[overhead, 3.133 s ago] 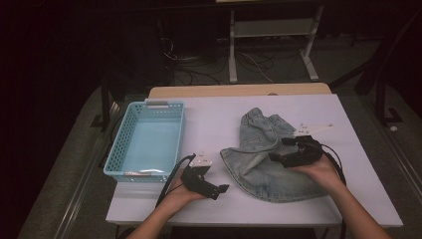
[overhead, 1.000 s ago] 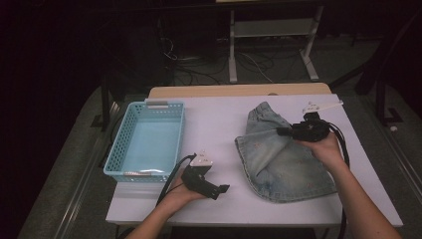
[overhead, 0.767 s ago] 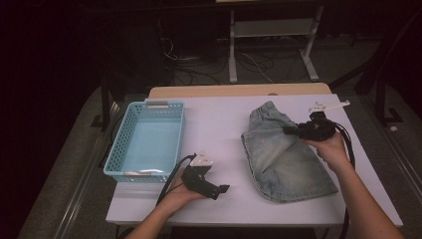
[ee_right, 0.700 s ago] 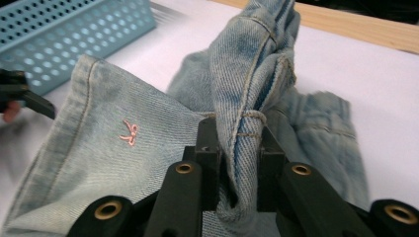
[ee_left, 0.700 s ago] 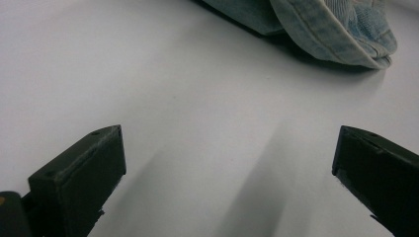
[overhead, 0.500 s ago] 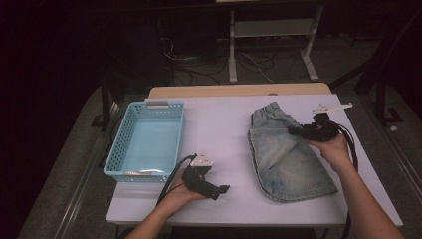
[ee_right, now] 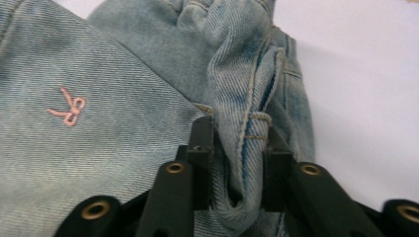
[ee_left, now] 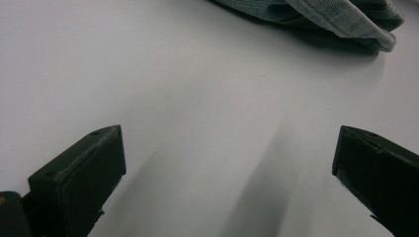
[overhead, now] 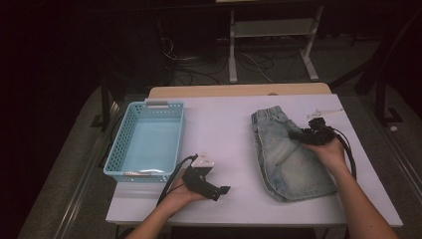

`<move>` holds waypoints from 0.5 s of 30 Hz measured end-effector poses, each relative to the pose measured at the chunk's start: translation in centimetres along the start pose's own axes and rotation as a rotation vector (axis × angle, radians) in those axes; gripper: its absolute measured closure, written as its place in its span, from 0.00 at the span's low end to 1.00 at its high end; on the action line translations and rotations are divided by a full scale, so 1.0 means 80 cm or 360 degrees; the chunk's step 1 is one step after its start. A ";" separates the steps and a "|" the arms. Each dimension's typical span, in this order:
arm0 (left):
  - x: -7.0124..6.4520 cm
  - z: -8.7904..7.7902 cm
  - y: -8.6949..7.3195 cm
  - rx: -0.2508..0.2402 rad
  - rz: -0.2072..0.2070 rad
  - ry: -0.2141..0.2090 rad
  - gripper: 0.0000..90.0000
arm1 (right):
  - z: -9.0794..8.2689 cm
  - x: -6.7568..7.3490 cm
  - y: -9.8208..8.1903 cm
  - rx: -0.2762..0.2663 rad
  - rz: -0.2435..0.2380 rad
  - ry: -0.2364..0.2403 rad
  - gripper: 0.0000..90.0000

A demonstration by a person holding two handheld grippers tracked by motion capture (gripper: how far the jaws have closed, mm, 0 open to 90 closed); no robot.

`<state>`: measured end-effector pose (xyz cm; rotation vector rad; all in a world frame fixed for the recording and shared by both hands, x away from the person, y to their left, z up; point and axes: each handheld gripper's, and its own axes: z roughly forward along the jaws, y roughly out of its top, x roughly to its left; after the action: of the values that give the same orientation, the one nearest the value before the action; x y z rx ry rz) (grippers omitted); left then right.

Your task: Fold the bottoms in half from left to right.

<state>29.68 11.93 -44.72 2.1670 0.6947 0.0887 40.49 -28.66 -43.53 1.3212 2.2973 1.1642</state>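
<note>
On a white table [overhead: 229, 124] in a dark room, denim shorts [overhead: 288, 154] lay lengthwise, waistband pointing away, a fold between the right gripper [ee_right: 237, 148]'s just-loosening jaws, while the left gripper [overhead: 223, 190] rested wide open, shorts beyond its fingertips.

A white table [overhead: 229, 124] carries a blue basket [overhead: 147, 139]; beside it, denim shorts [overhead: 286, 154] lie flat.

Light-blue faded denim shorts [overhead: 288, 154] with small pink bow embroidery, turquoise lattice basket [overhead: 115, 154], white table [overhead: 224, 124], black grippers.
</note>
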 end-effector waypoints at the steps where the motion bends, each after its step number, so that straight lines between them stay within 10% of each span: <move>1: 0.000 0.000 0.000 0.0001 0.0001 -0.0001 0.00 | 0.000 0.000 0.000 0.0000 0.0000 0.0000 0.72; 15: -0.001 0.001 0.000 0.0007 0.0014 -0.0012 0.00 | -0.041 0.005 0.012 -0.0152 0.0043 -0.0020 0.46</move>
<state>29.68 11.84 -44.73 2.1737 0.6817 0.0838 39.04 -29.79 -40.60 1.3248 2.1924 1.2537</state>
